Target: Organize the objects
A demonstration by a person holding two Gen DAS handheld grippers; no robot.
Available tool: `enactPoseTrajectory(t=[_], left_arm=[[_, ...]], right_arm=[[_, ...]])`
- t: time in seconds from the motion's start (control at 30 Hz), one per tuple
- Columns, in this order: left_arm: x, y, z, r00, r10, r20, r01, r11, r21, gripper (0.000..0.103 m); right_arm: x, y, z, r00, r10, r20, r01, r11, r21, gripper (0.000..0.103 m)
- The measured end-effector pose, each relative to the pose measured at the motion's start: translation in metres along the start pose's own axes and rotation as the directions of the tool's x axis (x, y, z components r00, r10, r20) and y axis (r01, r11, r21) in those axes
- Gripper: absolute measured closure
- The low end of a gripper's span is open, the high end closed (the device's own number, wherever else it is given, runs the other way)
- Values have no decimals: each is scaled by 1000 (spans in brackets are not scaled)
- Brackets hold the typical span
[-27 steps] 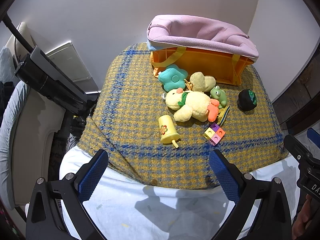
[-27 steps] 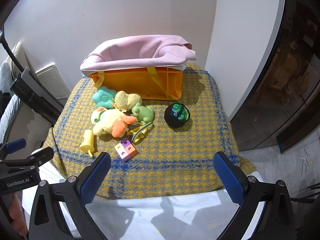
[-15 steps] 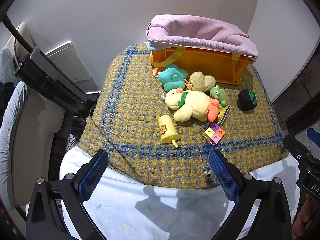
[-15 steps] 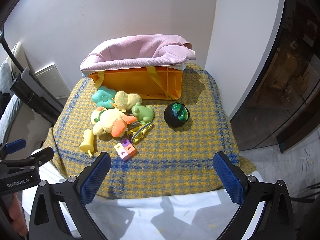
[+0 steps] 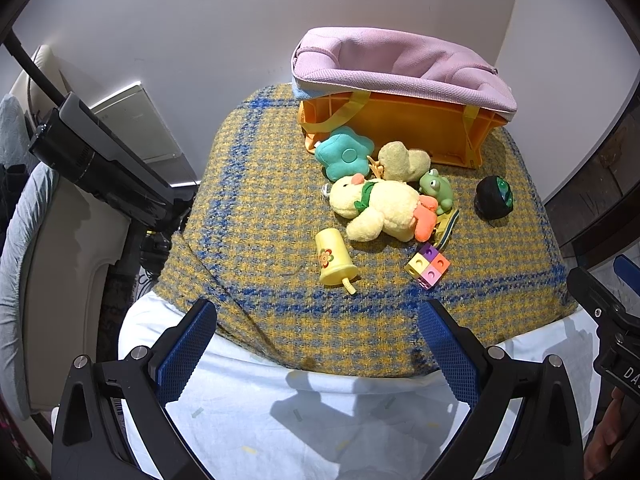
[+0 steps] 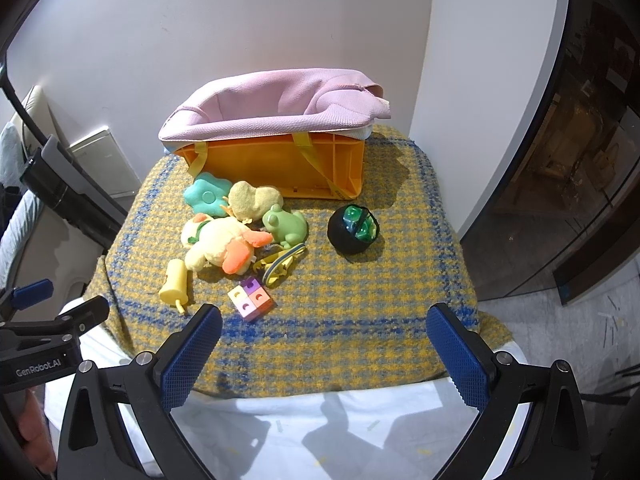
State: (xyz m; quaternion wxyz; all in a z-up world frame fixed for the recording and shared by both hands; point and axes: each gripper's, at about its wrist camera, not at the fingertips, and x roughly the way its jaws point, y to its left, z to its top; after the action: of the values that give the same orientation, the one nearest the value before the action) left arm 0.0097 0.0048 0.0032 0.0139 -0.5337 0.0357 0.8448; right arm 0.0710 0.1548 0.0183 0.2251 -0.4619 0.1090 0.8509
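Observation:
An orange basket (image 5: 404, 128) (image 6: 280, 164) with a pink cloth liner stands at the back of a yellow-and-blue checked cloth (image 5: 260, 220) (image 6: 360, 292). In front of it lie a teal flower cushion (image 5: 344, 154) (image 6: 206, 198), a tan plush (image 5: 402, 160) (image 6: 252, 200), a green frog (image 5: 436, 186) (image 6: 286, 226), a yellow plush duck (image 5: 380, 208) (image 6: 220, 244), a yellow cup (image 5: 332, 256) (image 6: 174, 280), a coloured cube block (image 5: 427, 266) (image 6: 250, 298) and a black-and-green ball (image 5: 494, 198) (image 6: 354, 230). My left gripper (image 5: 318, 342) and right gripper (image 6: 324, 350) both hang open over the near edge, holding nothing.
A white sheet (image 5: 320, 412) (image 6: 320, 428) covers the near edge of the table. A black stand (image 5: 100, 160) (image 6: 68, 196) and a pale chair (image 5: 48, 280) are on the left. A white wall is behind, and a dark glass cabinet (image 6: 580, 160) on the right.

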Motion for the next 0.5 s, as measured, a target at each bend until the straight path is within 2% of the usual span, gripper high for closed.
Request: enactPoseTrajectory(t=[0.5], left_arm=[[-1, 1, 3, 1000, -4, -1, 4, 1000, 4, 0]], right_arm=[[-1, 1, 0, 1000, -2, 6, 2, 1000, -2, 1]])
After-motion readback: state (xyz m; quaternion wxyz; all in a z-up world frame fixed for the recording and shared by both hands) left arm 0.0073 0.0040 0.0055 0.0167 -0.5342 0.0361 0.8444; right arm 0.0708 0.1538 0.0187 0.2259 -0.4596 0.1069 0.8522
